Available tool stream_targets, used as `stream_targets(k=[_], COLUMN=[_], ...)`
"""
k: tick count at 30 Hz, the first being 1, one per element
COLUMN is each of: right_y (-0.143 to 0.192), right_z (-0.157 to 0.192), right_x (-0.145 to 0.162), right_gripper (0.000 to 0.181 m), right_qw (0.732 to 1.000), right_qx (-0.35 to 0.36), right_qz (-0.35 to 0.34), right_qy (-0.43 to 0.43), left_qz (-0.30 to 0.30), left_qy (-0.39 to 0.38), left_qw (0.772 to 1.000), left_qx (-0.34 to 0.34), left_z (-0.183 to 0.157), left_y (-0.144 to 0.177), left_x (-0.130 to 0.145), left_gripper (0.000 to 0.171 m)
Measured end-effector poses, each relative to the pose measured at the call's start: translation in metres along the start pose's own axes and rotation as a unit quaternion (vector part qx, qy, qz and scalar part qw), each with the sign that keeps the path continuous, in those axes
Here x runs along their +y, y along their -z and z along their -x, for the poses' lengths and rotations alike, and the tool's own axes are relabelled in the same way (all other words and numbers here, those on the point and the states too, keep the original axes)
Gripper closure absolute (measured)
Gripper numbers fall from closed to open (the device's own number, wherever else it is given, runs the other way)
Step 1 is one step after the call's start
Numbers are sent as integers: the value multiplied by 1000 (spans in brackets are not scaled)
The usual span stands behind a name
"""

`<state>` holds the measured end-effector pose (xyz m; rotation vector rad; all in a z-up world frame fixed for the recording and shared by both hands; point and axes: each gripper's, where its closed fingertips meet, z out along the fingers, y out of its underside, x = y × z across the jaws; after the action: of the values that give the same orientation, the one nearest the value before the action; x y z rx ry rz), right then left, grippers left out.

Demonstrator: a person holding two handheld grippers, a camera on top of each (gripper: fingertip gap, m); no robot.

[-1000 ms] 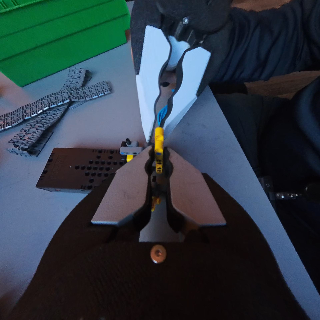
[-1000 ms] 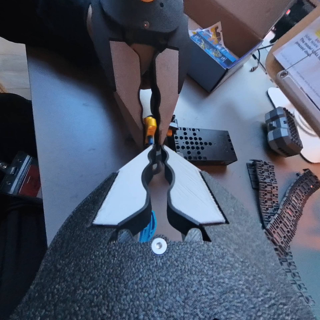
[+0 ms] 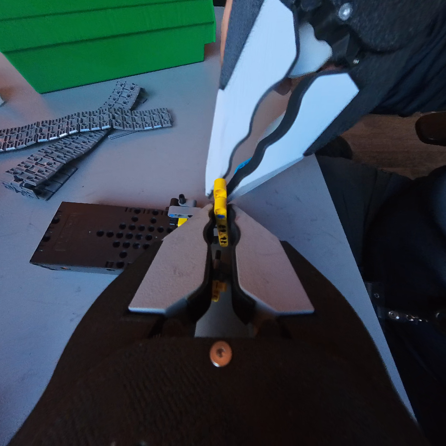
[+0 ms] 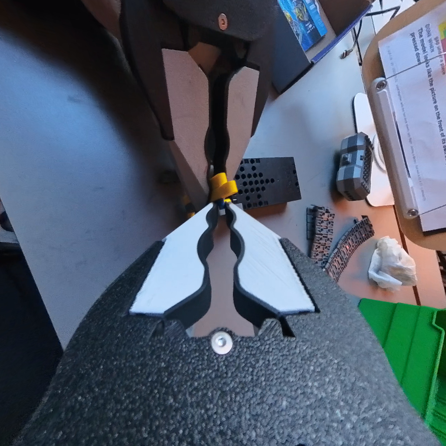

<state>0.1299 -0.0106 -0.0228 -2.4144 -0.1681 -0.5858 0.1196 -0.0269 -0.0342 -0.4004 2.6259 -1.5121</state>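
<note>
Lying far left are a green bin and grey track links, then a black perforated plate. Right of it, the left gripper pinches a yellow beam, long axis pointing away, tip-to-tip with the right gripper, pressed together on its far end.
</note>
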Motion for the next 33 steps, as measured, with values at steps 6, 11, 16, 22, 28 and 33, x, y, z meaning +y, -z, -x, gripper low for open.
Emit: stream_targets(k=[6,11,16,22,28,33], right_y=[0,1,-1,-5,-9,-11], right_z=[-2,-3,-7,-13,-17,-15], right_x=[-1,0,-1,2,3,2], right_gripper=[175,177,179,179,178,178], right_qw=[997,991,987,985,984,981], right_qx=[22,38,62,103,119,106], right_qz=[-9,16,18,-5,-6,0], right_qy=[72,128,147,140,130,161], left_qz=[0,-2,-4,-2,20,14], left_qy=[7,9,16,9,-4,6], left_qw=[1000,1000,1000,999,997,998], left_qx=[-3,-6,-8,-31,-71,-60], left_z=[3,2,4,10,20,19], left_y=[1,-2,-1,-3,-4,-4], left_x=[1,-1,-1,0,4,4], left_gripper=[165,166,165,165,165,166])
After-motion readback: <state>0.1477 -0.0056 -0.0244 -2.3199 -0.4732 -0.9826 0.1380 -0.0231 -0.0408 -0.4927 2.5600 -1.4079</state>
